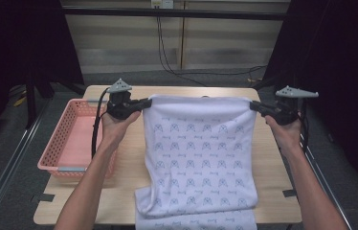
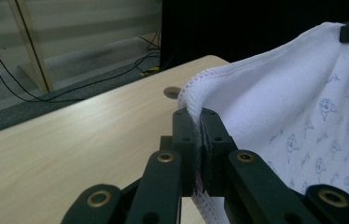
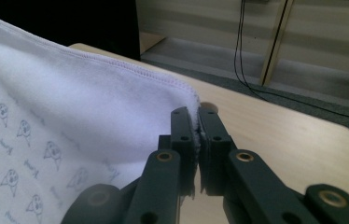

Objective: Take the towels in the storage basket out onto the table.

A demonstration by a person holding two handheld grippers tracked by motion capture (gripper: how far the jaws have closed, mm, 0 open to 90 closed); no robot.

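The left gripper (image 1: 144,102) pinches one top corner of the white cloth (image 1: 198,153). The right gripper (image 1: 255,106) pinches the other corner. The cloth hangs stretched between them, above the wooden table (image 1: 119,191). It looks soft, with tiny blue pictures and a stitched edge. Its bottom is cut off. A pink basket (image 1: 72,143) sits beside it.

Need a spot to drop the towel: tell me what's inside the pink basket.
The pink basket looks empty: bare pink floor shows. The left gripper and forearm cover its near right corner, so that part cannot be seen.
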